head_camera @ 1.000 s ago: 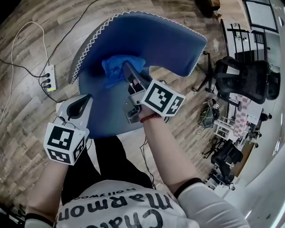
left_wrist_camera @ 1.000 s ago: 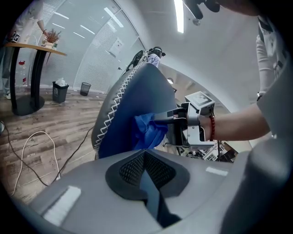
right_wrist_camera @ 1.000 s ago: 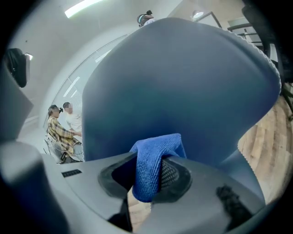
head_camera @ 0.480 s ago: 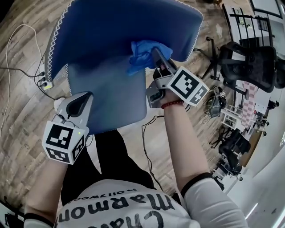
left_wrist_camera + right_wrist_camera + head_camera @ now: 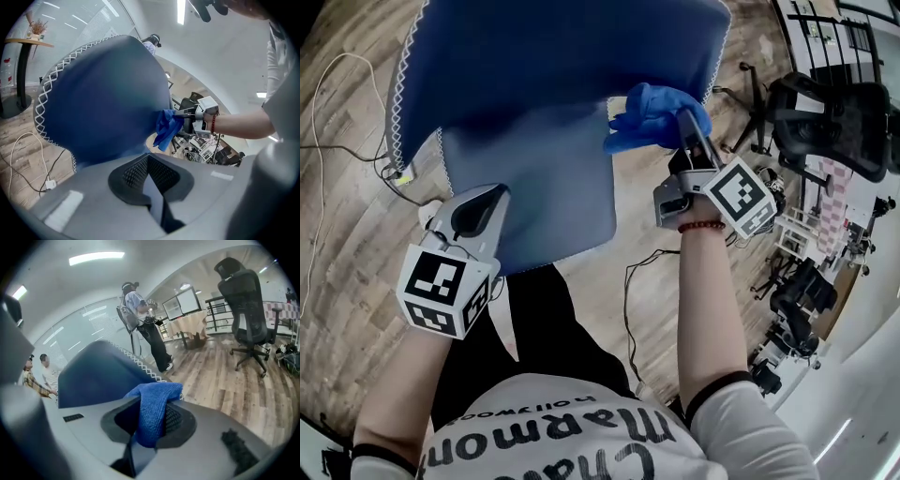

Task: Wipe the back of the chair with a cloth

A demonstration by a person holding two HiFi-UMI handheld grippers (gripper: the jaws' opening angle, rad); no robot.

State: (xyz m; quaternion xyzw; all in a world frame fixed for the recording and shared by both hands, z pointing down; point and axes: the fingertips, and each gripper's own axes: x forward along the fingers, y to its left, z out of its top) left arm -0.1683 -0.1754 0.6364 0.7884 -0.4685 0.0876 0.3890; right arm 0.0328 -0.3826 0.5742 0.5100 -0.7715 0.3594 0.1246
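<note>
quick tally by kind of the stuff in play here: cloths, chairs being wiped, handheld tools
blue microfibre cloth: 1
blue padded chair with white zigzag edging: 1
grey handheld two-jaw tools: 2 (left tool shut with nothing in it, right tool shut on the cloth)
total: 4

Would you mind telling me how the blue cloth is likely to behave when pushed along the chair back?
Probably floppy: the blue cloth droops in folds over the right tool that is shut on it. It looks light, hanging from one pinch. Its fuzzy weave would likely drag rather than slide on the chair back.
</note>
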